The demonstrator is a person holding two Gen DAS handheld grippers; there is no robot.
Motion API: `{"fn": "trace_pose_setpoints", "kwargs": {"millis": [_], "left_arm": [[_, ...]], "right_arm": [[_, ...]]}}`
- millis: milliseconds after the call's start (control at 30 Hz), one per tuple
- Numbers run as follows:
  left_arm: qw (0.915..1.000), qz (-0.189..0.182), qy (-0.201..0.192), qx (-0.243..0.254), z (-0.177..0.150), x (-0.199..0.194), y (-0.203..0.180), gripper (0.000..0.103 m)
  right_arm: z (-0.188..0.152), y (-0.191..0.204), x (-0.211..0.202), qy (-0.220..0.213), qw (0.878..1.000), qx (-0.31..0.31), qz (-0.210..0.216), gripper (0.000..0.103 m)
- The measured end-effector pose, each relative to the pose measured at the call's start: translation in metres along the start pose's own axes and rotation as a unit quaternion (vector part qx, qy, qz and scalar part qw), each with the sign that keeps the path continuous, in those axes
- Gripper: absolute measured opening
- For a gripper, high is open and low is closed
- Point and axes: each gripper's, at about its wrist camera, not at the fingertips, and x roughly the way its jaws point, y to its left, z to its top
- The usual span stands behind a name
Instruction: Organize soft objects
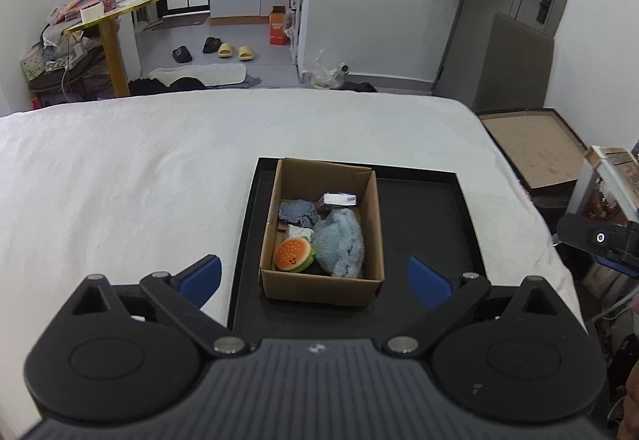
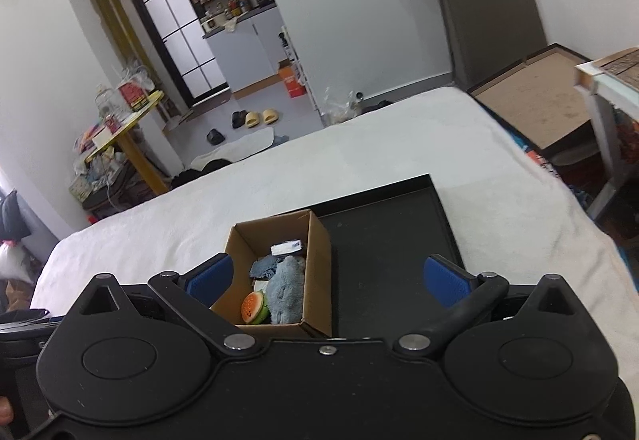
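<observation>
An open cardboard box stands on the left part of a black tray on the white bed. Inside lie a burger-shaped plush, a light blue fluffy cloth, a darker blue knitted piece and a small white packet. My left gripper hangs open above the box's near wall, nothing between its blue pads. My right gripper is open too, above the box and tray, and holds nothing. Its body shows at the left wrist view's right edge.
The white bedcover spreads around the tray. A flat cardboard sheet and a cluttered shelf lie past the bed's right side. Beyond the far edge are slippers, a yellow table and floor clutter.
</observation>
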Motion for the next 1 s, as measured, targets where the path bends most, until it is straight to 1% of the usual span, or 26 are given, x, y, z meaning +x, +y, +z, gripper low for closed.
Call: {"fn": "trace_pose_setpoints", "kwargs": {"millis": [133,333,533,600,800,933,1000], "left_arm": [[0.9999,-0.013,-0.006,0.005,-0.005,-0.018,0.000,0.100],[0.9995,-0.025,-0.019,0.011,-0.011,-0.045,0.000,0.100],[0.9988,-0.027,-0.034,0.022,-0.019,-0.064,-0.003,0.100],[0.9987,-0.027,-0.035,0.026,-0.023,-0.068,-0.003,0.101],[0.9988,-0.022,-0.042,0.016,-0.031,-0.080,0.003,0.101],[0.9988,-0.034,-0.032,0.013,-0.034,-0.086,0.005,0.102],[0.9992,-0.019,-0.027,0.023,-0.036,-0.088,0.003,0.102]], "right_arm": [[-0.002,0.001,-0.013,-0.002,1.000,0.000,-0.016,0.103],[-0.003,0.010,-0.034,0.000,0.999,-0.017,-0.035,0.103],[-0.007,0.017,-0.057,-0.011,1.000,-0.019,-0.019,0.103],[-0.009,0.020,-0.062,-0.012,0.999,-0.026,-0.024,0.103],[-0.020,0.026,-0.068,-0.005,0.999,-0.046,-0.020,0.103],[-0.026,0.029,-0.072,-0.003,0.998,-0.058,-0.018,0.103],[-0.029,0.031,-0.075,-0.005,0.998,-0.064,-0.021,0.103]]}}
